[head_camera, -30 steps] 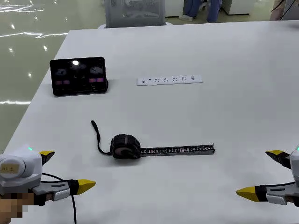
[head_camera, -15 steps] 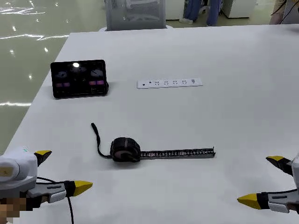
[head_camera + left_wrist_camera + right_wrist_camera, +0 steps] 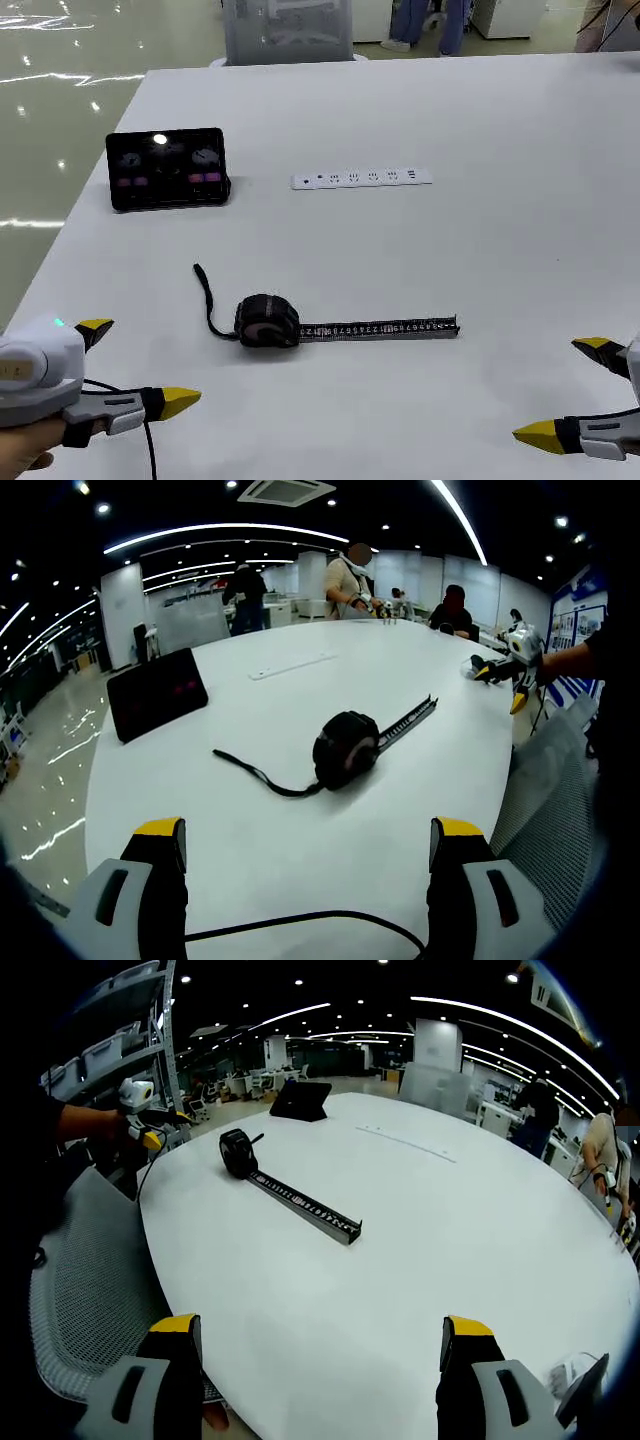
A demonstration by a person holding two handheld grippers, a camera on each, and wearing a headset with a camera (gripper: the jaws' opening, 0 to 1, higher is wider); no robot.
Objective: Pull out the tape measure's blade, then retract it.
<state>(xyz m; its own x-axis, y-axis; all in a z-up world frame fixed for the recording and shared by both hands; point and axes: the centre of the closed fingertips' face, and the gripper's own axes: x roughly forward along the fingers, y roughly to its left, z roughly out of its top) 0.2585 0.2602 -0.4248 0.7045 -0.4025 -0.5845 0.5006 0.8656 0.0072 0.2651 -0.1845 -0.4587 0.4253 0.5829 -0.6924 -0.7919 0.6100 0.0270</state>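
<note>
Tape measure (image 3: 267,320) lies toward the near side of the wide white table (image 3: 480,110), its blade (image 3: 380,328) drawn out to the right and flat on the surface, no longer or shorter than a second ago. The left gripper (image 3: 138,363) and right gripper (image 3: 562,390) hang well apart from it, jaws spread and empty, the right having dropped slightly. The pull-out looks done and retraction is not yet begun. Around the table is a bright hall with a glossy floor; on it stand a dark tablet (image 3: 167,167) and a power strip (image 3: 362,178).
</note>
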